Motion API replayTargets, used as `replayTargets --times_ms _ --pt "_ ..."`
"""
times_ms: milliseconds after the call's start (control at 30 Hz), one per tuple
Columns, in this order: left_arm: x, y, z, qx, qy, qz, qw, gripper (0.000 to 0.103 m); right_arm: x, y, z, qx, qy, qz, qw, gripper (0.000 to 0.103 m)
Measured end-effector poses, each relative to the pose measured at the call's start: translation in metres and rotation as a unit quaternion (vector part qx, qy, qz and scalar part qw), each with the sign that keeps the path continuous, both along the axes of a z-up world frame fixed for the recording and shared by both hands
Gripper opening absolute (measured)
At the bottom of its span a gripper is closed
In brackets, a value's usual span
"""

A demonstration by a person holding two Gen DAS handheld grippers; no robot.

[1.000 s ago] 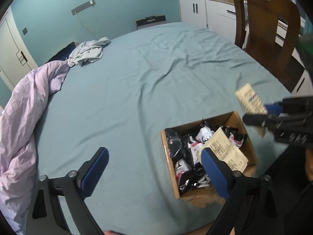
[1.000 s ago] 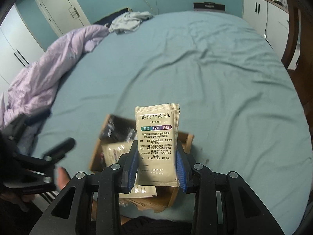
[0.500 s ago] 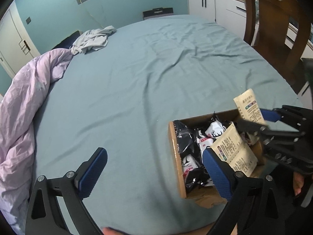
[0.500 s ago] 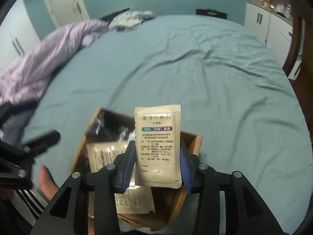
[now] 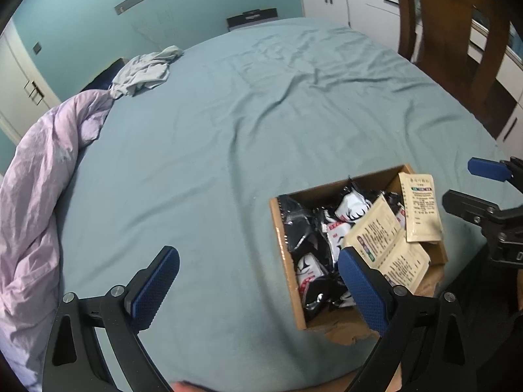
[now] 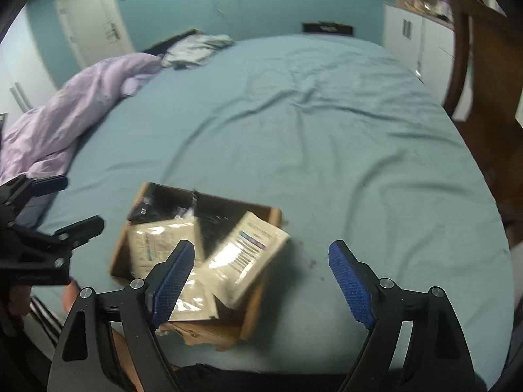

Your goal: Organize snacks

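A cardboard box (image 5: 284, 254) sits on the blue bed sheet near the front edge, also in the right wrist view (image 6: 258, 307). It holds black-and-white snack packets (image 5: 313, 238) and beige sachets (image 5: 389, 245). One beige sachet (image 6: 242, 258) lies tilted on the box's right rim, also in the left wrist view (image 5: 421, 209). My right gripper (image 6: 261, 281) is open and empty just above the box. My left gripper (image 5: 258, 287) is open and empty, left of the box.
A lilac duvet (image 5: 36, 189) is bunched along the bed's left side. A grey garment (image 5: 143, 75) lies at the far left. A wooden chair (image 5: 457, 32) and white cabinets (image 5: 343, 0) stand to the right.
My right gripper has opened and let go of the beige sachet, which has dropped onto the box's right side. My left gripper has stayed open and shifted slightly.
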State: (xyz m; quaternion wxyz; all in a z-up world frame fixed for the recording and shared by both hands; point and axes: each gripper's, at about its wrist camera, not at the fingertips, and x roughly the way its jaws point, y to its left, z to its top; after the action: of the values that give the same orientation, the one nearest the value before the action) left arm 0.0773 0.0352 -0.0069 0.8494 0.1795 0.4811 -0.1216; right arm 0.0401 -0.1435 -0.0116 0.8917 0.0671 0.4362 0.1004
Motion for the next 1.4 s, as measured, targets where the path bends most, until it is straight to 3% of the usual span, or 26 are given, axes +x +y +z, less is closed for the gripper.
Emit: replayTargets --times_ms 233,433,1400 --pt "-0.003 -0.003 -0.006 0.022 -0.002 -0.002 0.9997 0.099 0.017 0.022 -0.013 -0.043 0.041 0.024 0.998 0.084" --pt "0.0 0.001 -0.008 0.024 0.005 0.009 0.9997 0.099 0.017 0.032 -0.008 -0.064 0.022 0.034 0.997 0.084" --pt "0.003 0.001 -0.017 0.034 0.028 0.018 0.9989 0.1 0.017 0.022 -0.011 -0.042 0.032 0.026 0.998 0.084"
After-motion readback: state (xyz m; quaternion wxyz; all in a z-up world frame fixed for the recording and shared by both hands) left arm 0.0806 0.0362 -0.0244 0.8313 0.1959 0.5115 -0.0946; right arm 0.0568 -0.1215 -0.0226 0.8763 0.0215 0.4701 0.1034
